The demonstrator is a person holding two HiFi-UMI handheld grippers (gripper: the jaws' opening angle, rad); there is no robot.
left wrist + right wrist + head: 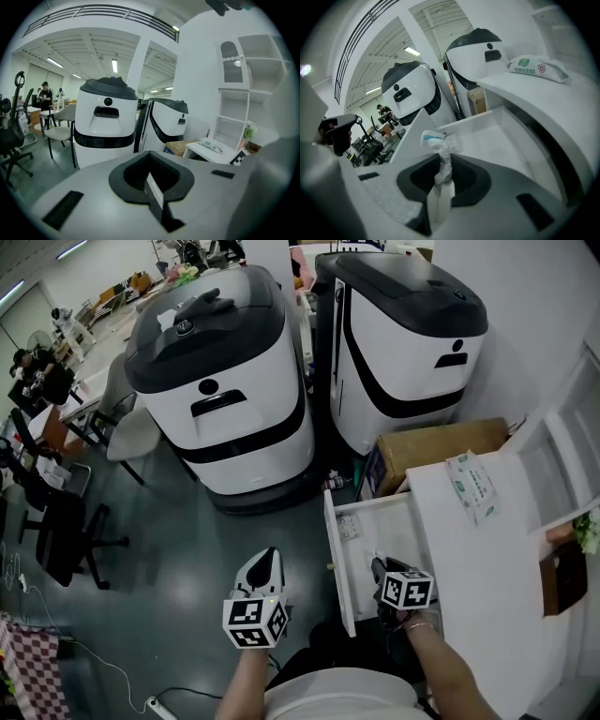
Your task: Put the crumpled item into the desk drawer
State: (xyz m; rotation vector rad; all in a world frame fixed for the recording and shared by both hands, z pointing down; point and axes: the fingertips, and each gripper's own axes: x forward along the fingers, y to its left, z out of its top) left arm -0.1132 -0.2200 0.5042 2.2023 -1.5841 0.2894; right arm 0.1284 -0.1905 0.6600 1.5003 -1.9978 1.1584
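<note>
The crumpled item (440,149) is a white wrapper with a blue patch. My right gripper (439,190) is shut on it, and its crumpled end sticks out past the fingertips. In the head view the right gripper (379,570) hangs over the near end of the open white desk drawer (384,519), and the item is hidden beneath it. The drawer's bare floor (501,140) lies just ahead of the item. My left gripper (268,563) is held over the grey floor to the left of the drawer. Its jaws (154,194) are shut with nothing in them.
A small packet (349,527) lies at the far left of the drawer. A tissue pack (472,486) rests on the white desk top (469,563). Behind stand a cardboard box (436,451) and two large white-and-black machines (225,381) (403,343). An office chair (66,531) is at the left.
</note>
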